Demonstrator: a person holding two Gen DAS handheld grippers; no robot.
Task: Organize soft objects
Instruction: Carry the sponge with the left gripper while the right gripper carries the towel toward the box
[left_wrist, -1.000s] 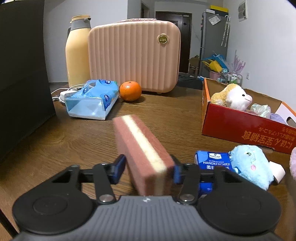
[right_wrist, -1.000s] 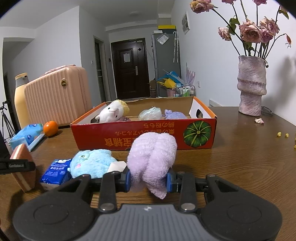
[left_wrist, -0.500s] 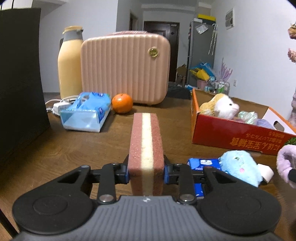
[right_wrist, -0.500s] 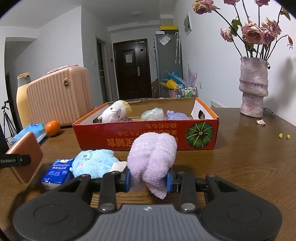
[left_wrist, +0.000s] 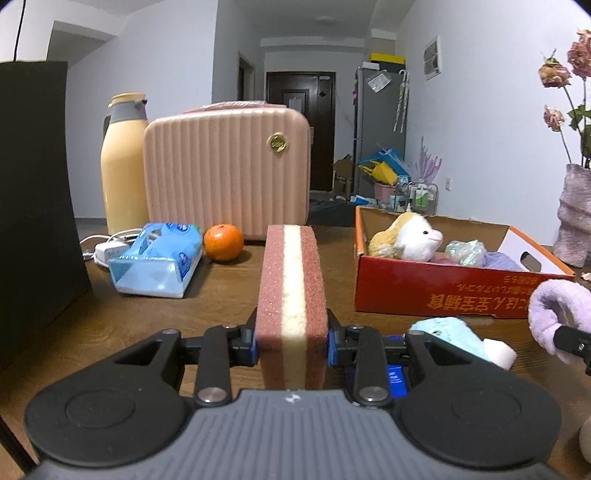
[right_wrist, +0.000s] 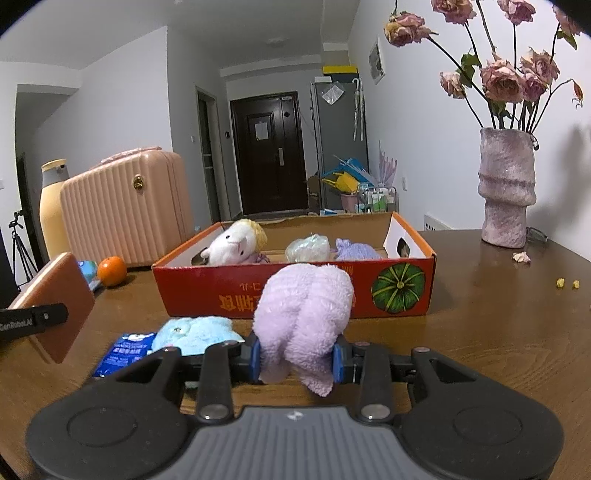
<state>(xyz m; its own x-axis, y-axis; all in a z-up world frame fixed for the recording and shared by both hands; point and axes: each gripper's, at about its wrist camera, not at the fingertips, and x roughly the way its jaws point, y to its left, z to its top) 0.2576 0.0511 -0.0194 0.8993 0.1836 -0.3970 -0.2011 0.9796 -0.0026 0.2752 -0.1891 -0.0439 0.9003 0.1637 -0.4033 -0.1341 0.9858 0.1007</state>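
My left gripper (left_wrist: 291, 345) is shut on a pink sponge (left_wrist: 291, 295) with a cream middle stripe, held upright above the wooden table. The sponge (right_wrist: 55, 306) also shows at the left of the right wrist view. My right gripper (right_wrist: 295, 356) is shut on a fluffy lilac plush (right_wrist: 304, 317), just in front of the red cardboard box (right_wrist: 399, 291). The lilac plush (left_wrist: 557, 317) appears at the right edge of the left wrist view. Inside the box (left_wrist: 424, 291) lie a white lamb toy (right_wrist: 236, 243), a pale crinkled bundle (right_wrist: 308, 249) and a lilac cloth (right_wrist: 356, 251). A light blue plush (right_wrist: 195, 332) rests on the table.
A blue handkerchief pack (right_wrist: 125, 350) lies beside the blue plush. A pink ribbed case (left_wrist: 225, 170), a cream flask (left_wrist: 123, 162), a tissue pack (left_wrist: 159, 262) and an orange (left_wrist: 223, 242) stand at the back left. A vase (right_wrist: 506, 188) of dried roses stands right.
The left gripper closed on the sponge, which turned from tilted to upright and rose off the table. The right gripper with the lilac plush has stayed where it was.
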